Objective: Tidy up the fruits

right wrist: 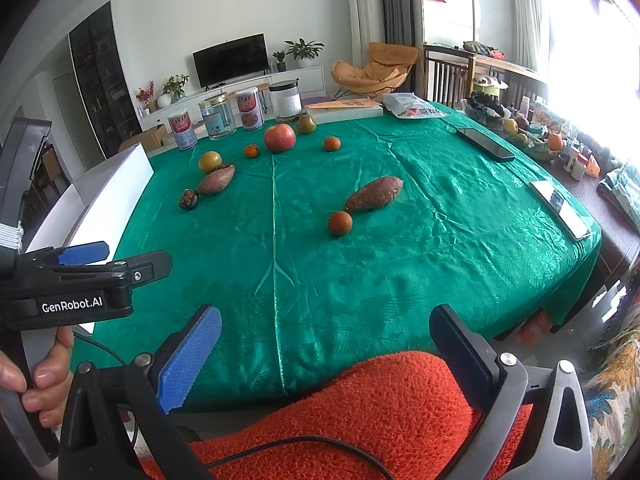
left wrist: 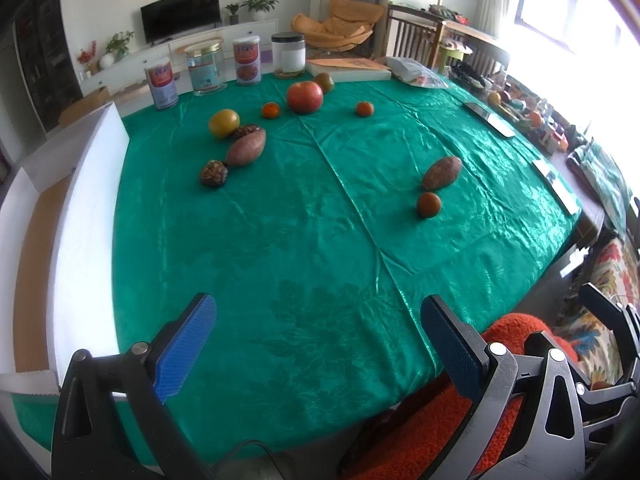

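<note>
Tins and jars (left wrist: 206, 68) line the far edge of the table, with a flat box (left wrist: 348, 69) and a bag (left wrist: 416, 72) beside them and a white box (left wrist: 86, 208) along the left side. A green cloth (left wrist: 300, 248) covers the table; a television (left wrist: 180, 14) stands behind. The left gripper (left wrist: 318, 350) and right gripper (right wrist: 326, 358) both hang wide open and empty at the near edge, well apart from the fruit: an apple (left wrist: 305, 97), small oranges (left wrist: 429, 204), and sweet potatoes (left wrist: 442, 172) scattered across the middle and far side.
</note>
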`<state>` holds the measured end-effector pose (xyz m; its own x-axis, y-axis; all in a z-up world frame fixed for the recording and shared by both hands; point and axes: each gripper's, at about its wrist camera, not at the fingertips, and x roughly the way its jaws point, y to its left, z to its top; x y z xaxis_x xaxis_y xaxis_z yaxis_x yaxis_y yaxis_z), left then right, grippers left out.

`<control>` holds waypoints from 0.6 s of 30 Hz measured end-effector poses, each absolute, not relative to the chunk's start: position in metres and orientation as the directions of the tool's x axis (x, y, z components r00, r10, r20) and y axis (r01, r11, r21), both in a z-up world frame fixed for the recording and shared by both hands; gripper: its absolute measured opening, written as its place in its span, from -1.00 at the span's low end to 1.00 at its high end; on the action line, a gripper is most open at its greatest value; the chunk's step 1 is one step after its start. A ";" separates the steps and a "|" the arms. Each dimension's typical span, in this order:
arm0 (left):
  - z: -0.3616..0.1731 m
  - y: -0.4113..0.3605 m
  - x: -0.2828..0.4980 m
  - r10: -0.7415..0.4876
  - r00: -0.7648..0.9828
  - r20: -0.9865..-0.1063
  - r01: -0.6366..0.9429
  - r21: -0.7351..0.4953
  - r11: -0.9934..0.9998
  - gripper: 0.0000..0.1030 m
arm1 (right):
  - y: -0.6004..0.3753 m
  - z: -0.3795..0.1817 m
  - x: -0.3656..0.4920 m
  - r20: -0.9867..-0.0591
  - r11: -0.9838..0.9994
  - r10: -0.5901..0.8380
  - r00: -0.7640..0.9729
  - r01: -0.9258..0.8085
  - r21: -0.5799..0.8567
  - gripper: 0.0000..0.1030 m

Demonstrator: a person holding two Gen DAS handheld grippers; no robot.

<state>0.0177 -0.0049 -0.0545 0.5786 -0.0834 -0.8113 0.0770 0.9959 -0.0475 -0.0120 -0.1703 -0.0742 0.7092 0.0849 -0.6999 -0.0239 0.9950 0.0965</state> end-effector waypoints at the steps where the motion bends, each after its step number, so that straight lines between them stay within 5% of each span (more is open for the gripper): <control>1: -0.054 -0.005 0.018 -0.084 0.578 -0.812 0.078 -0.047 0.996 0.99 | -0.170 -0.074 -0.012 -0.700 0.995 0.084 0.709 -0.023 0.096 1.00; 18: -0.053 -0.004 0.019 -0.079 0.579 -0.811 0.075 -0.044 0.996 0.99 | -0.178 -0.067 -0.013 -0.687 0.998 0.031 0.726 0.009 0.055 1.00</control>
